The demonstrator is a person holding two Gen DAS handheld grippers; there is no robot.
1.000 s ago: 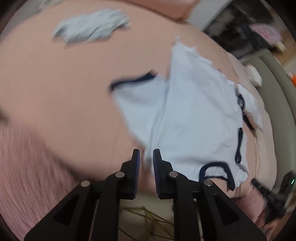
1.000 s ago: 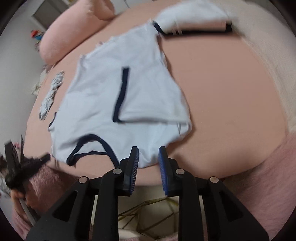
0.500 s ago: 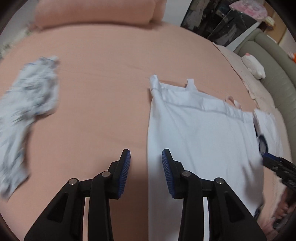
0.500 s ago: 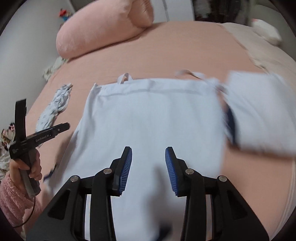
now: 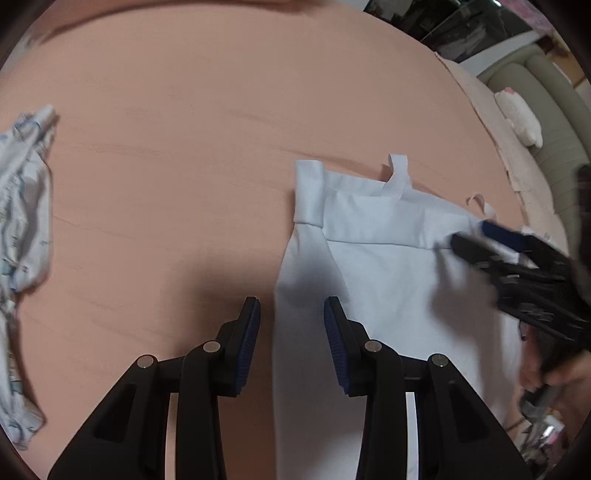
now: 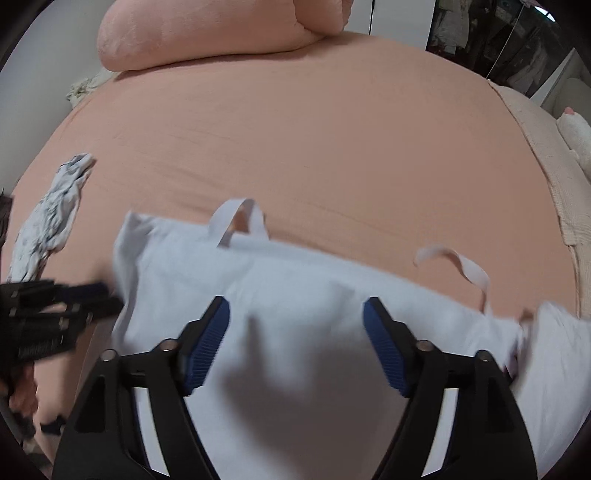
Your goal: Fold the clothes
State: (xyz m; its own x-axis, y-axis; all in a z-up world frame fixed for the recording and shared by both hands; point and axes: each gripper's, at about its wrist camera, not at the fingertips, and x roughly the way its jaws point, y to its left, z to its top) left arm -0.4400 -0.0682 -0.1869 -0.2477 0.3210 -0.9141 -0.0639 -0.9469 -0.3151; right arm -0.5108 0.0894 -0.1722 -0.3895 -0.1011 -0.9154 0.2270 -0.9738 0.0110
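A pale blue garment lies flat on the peach bed sheet, its hem with two fabric loops turned away from me. My left gripper hovers open over the garment's left edge, nothing between its pads. My right gripper hangs over the middle of the same garment just below the hem. Its jaws are opening wide and grip nothing. Each view shows the other gripper at the side: the right gripper, the left gripper.
A crumpled white patterned garment lies at the left of the bed. Another pale blue piece lies at the garment's right end. Pink pillows sit at the head. A white plush toy rests beyond the right edge.
Both grippers have swept from the bed's near edge across the garment toward its looped hem. Both sets of jaws have spread, the right one much wider.
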